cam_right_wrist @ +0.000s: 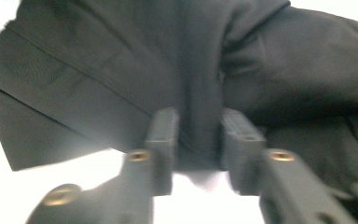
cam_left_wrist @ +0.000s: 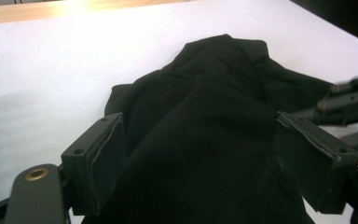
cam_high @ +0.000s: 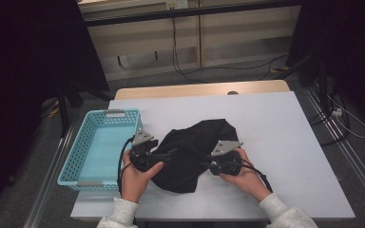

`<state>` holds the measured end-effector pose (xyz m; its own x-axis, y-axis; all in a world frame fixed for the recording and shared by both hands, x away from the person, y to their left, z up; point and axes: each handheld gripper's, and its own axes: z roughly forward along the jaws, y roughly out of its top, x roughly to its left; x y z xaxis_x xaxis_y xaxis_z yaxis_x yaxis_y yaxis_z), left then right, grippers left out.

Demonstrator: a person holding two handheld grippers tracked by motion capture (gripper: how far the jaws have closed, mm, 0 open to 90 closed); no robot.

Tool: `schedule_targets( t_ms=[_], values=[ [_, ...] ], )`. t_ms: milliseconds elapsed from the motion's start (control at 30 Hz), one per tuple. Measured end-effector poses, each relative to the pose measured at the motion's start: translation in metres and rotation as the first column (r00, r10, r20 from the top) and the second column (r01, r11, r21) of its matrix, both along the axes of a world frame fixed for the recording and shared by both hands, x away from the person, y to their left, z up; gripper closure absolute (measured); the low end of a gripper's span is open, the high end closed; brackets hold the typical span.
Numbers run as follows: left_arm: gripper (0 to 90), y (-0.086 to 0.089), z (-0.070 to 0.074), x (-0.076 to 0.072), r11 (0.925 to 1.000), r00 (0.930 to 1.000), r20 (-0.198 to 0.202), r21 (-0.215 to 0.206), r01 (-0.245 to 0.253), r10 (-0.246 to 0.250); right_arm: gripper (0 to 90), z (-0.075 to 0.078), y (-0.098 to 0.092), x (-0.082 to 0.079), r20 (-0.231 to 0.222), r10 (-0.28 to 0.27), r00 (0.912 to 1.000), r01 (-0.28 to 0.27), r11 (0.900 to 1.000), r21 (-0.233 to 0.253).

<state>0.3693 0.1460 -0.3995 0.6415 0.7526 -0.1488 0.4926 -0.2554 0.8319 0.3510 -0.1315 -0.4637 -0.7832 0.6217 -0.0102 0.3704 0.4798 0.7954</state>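
Note:
A crumpled black cloth [cam_high: 195, 147] lies in the middle of the white table [cam_high: 275, 123]. My left gripper [cam_high: 167, 155] reaches into the cloth's left side. In the left gripper view the cloth [cam_left_wrist: 205, 121] bulges between that gripper's [cam_left_wrist: 205, 161] wide-apart jaws, so it is open. My right gripper [cam_high: 205, 164] comes in from the cloth's right side. In the right gripper view its [cam_right_wrist: 198, 140] jaws stand close together and pinch a fold of the cloth [cam_right_wrist: 135, 60]. The right gripper [cam_left_wrist: 349, 95] also shows at the right edge of the left gripper view.
A light blue plastic basket [cam_high: 83, 149] stands at the table's left edge, beside the left hand. Bare white tabletop stretches behind and to the right of the cloth. Cables lie on the floor beyond the table.

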Motion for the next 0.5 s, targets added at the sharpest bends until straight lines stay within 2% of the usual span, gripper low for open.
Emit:
schedule_targets(
  t_ms=[33, 100, 133, 233, 267, 300, 333, 400, 433, 500],
  values=[
    [18.3, 0.0, 0.0, 0.0, 1.0, 1.0, 0.0, 0.0, 0.0, 0.0, 78.4, 0.0, 0.0, 0.0, 0.0, 0.0, 1.0, 0.0, 1.0, 0.0],
    [18.3, 0.0, 0.0, 0.0, 1.0, 1.0, 0.004, -0.003, 0.003, -0.003, 85.0, 0.0, 0.001, 0.0, 0.003, 0.023, 0.9997, -0.023, 1.0, -0.001],
    [18.3, 0.0, 0.0, 0.0, 1.0, 1.0, 0.005, -0.001, 0.004, -0.004, 86.1, 0.004, 0.002, -0.003, 0.024, 0.036, 0.9991, -0.036, 0.999, -0.001],
    [18.3, -0.001, -0.002, 0.0, 0.9999, 0.9999, 0.008, -0.007, 0.008, -0.008, 86.3, 0.011, -0.002, -0.004, 0.029, 0.025, 0.9993, -0.026, 0.999, 0.02],
    [18.3, -0.002, -0.002, 0.0, 0.9999, 0.9999, 0.003, -0.006, 0.012, -0.012, 86.3, 0.018, -0.013, -0.003, 0.019, -0.012, 0.9997, 0.012, 0.999, 0.046],
    [18.3, -0.003, -0.002, 0.0, 0.9997, 0.9997, 0.0, -0.002, 0.024, -0.024, 86.3, 0.018, -0.013, -0.003, 0.019, -0.012, 0.9997, 0.012, 0.999, 0.046],
    [18.3, -0.005, -0.003, 0.0, 0.9995, 0.9995, 0.0, -0.006, 0.031, -0.031, 86.3, 0.022, -0.02, -0.003, 0.022, -0.038, 0.999, 0.037, 0.998, 0.06],
    [18.3, -0.008, -0.003, 0.0, 0.9983, 0.9983, -0.005, -0.006, 0.058, -0.058, 86.3, 0.031, -0.035, -0.003, 0.025, -0.08, 0.9965, 0.077, 0.992, 0.101],
    [17.6, -0.01, -0.003, 0.0, 0.9975, 0.9975, -0.01, -0.011, 0.07, -0.07, 86.3, 0.038, -0.049, -0.003, 0.04, -0.118, 0.9922, 0.112, 0.984, 0.137],
    [17.6, -0.014, -0.002, -0.001, 0.9962, 0.9963, -0.006, -0.013, 0.086, -0.086, 86.3, 0.041, -0.055, -0.003, 0.043, -0.138, 0.9895, 0.13, 0.98, 0.147]
  ],
)
